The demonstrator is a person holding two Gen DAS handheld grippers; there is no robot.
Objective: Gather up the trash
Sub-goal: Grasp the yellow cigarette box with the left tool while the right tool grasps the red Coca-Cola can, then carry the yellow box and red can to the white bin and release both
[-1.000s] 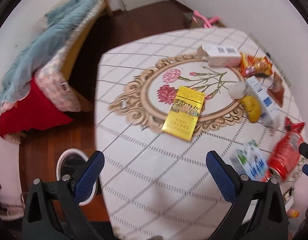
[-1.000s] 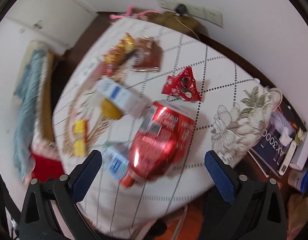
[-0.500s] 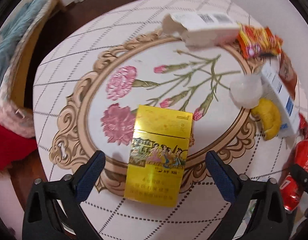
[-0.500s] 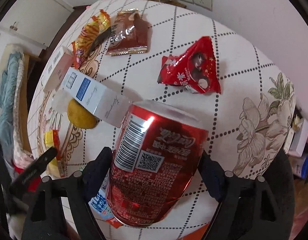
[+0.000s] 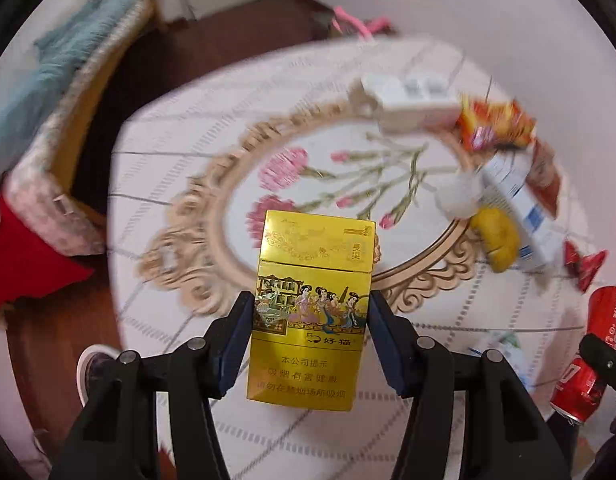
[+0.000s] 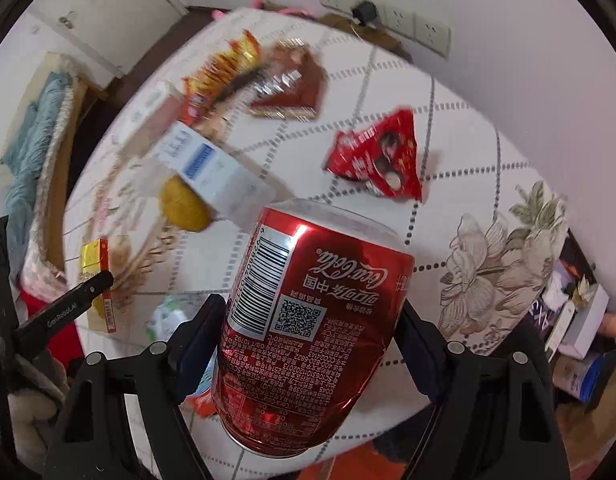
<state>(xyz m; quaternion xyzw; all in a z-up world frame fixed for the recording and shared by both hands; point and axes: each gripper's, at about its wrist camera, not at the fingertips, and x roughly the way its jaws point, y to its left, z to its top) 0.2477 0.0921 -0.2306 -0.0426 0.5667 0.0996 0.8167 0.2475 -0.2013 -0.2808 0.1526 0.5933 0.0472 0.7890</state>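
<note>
My left gripper (image 5: 311, 304) has its blue pads pressed on both sides of a yellow cigarette pack (image 5: 314, 248), its jaws still closing; the pack stands upright above the round table (image 5: 167, 208). The right gripper (image 6: 310, 312) is shut on a dented red cola can (image 6: 320, 280), held off the tablecloth. In the left wrist view that can (image 5: 588, 344) shows at the right edge. From the right wrist view, the yellow pack (image 6: 95, 256) appears far left with a left finger (image 6: 63, 312) beside it.
Trash lies on the table: a white box (image 5: 412, 100), an orange snack wrapper (image 5: 496, 124), a blue-and-white carton (image 5: 520, 208), a yellow fruit (image 5: 496, 240), a red wrapper (image 6: 380, 160), a brown wrapper (image 6: 291, 88). A bed (image 5: 47, 120) stands left.
My left gripper came down over the yellow pack, closed on it and raised it. My right gripper closed on the red can and lifted it.
</note>
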